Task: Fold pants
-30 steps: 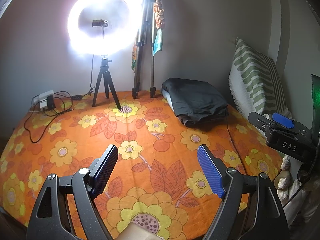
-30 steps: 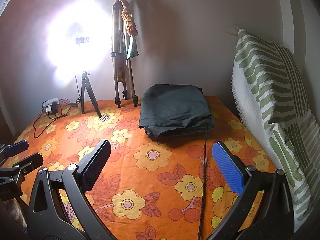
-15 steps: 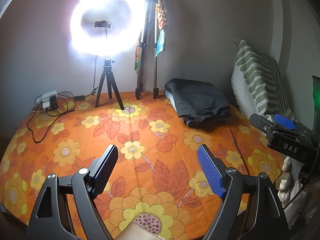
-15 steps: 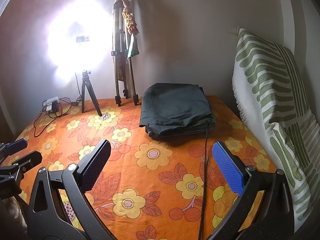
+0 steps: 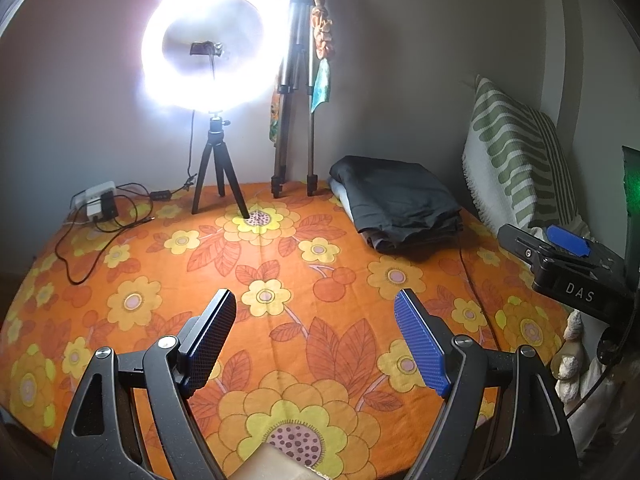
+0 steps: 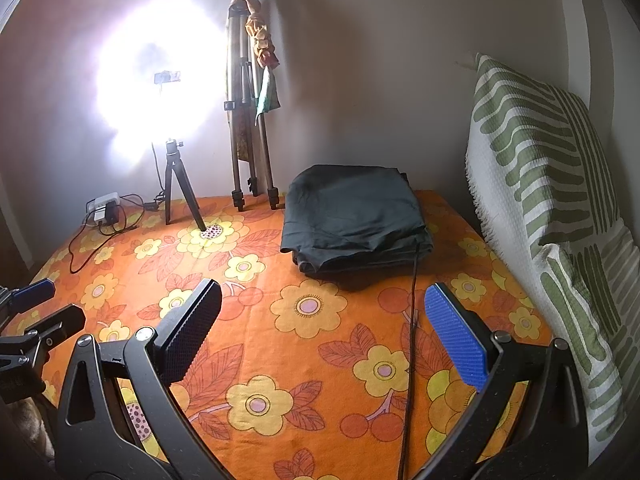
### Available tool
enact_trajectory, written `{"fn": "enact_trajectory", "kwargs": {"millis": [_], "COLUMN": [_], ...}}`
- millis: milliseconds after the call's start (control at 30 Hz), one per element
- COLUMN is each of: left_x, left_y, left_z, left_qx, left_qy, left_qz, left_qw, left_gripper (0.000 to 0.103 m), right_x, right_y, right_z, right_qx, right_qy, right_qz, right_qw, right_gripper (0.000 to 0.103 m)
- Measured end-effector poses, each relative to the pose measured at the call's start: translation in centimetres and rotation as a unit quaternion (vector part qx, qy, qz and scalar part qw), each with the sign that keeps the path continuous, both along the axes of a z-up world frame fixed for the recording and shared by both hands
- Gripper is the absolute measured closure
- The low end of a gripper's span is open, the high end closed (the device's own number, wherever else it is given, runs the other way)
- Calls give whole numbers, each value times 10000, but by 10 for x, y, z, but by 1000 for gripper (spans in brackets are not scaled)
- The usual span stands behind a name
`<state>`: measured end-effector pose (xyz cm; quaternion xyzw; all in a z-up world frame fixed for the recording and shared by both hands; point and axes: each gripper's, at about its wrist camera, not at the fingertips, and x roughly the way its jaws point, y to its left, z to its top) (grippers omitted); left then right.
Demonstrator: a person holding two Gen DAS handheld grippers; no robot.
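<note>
Dark folded pants lie in a stack at the far right of an orange floral bedspread, while the left gripper and right gripper hover near, jaws wide, holding nothing

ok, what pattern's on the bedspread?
Orange bedspread with yellow flowers and red-brown leaves; clearest in the left wrist view.

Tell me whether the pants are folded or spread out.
Folded. The dark pants lie as a compact, layered rectangle on the floral cloth, stacked edges showing at the front.
</note>
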<state>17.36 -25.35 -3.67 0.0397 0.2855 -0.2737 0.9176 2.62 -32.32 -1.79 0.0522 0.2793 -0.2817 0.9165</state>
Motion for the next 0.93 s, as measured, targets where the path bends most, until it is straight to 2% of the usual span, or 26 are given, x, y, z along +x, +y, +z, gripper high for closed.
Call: {"fn": "enact_trajectory", "kwargs": {"millis": [933], "left_x": [-1], "left_y": [22], "left_z": [1], "left_qx": [88], "left_qy": [-143], "left_qz": [364], "left_qw": [9992], "left_gripper": [21], "right_x": [7], "right_y": [1], "right_z": [-12], "right_qx": [23], "right_qy": [160], "right_qz": [143], "right_qw": [9998], "right_gripper": [0]}}
